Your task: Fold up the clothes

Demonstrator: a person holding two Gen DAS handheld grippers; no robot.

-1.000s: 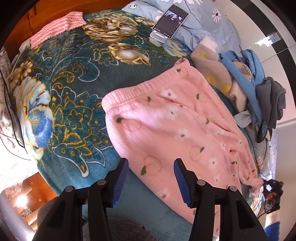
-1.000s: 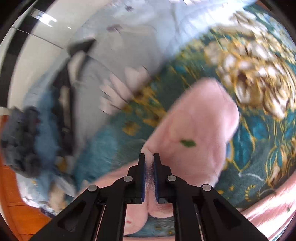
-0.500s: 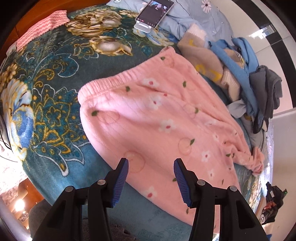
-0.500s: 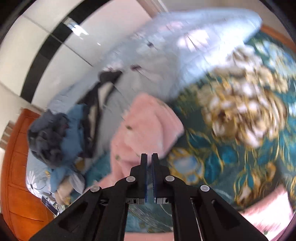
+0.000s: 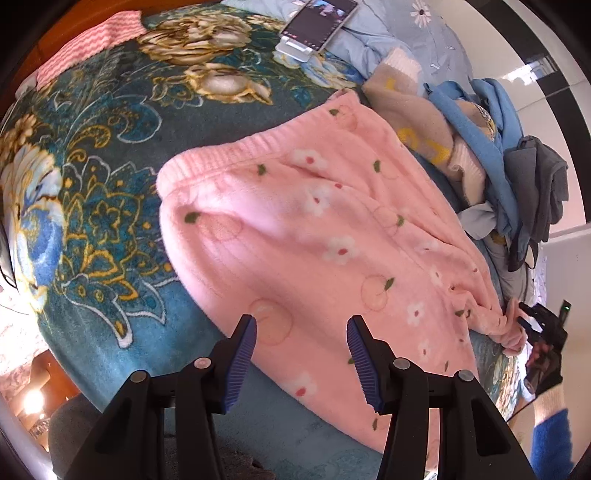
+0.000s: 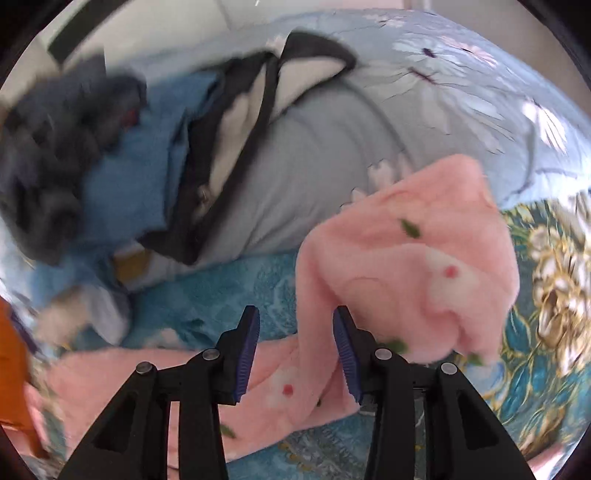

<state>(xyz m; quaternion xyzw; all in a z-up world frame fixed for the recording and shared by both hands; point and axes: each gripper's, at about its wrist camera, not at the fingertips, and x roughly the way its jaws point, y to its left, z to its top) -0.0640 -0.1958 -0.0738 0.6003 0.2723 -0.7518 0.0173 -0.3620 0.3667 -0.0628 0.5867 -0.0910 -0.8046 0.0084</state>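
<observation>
Two claws hung over pink fleece pajama pants (image 5: 314, 236) spread flat on a teal floral bed blanket (image 5: 92, 177). Left claw (image 5: 301, 354) stood half-wide, empty. Right claw (image 6: 295, 350) was opening, a pink cuff between its pads, untouched. Beside the pants crowded a heap of blue and grey clothes (image 5: 517, 177); a propped phone (image 5: 317, 22) stood beyond.

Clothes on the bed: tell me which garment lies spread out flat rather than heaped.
The pink fleece trousers with flowers, spread across the teal blanket. The beige, blue and grey garments are heaped beside them.
</observation>
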